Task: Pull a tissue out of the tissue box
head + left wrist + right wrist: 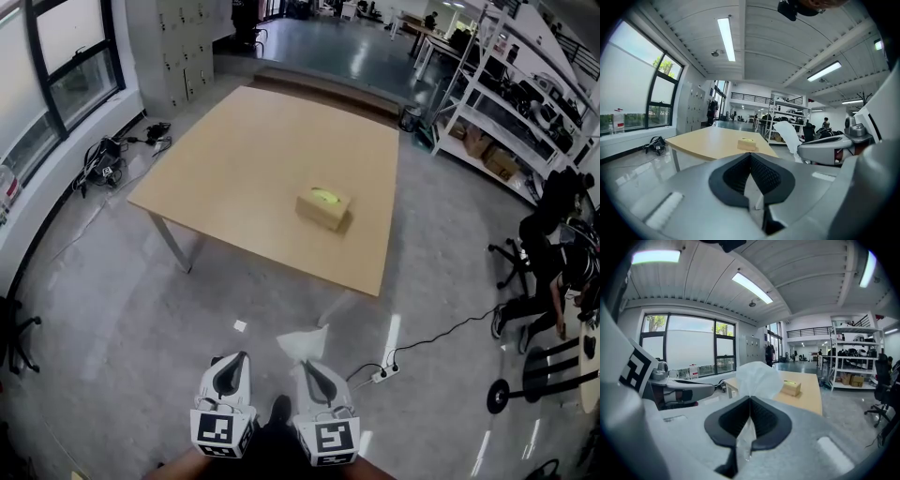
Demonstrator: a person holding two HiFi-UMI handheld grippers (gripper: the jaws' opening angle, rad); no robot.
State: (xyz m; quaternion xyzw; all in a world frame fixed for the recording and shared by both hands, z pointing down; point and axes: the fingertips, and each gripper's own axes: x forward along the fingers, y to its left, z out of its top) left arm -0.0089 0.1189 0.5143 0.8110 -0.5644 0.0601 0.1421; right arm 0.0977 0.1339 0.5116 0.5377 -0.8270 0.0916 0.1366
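A tan tissue box with a yellow-green top opening stands on the wooden table, well ahead of both grippers. It also shows far off as the tissue box in the left gripper view and as the tissue box in the right gripper view. My right gripper is shut on a white tissue, which fans out beyond the jaw tips as the tissue. My left gripper hangs beside it over the floor. The left gripper is shut, with nothing between its jaws.
Metal shelving lines the right side. A person sits by chairs at the right edge. A power strip with cable lies on the floor near my right gripper. Cables lie by the windows, and lockers stand at the back left.
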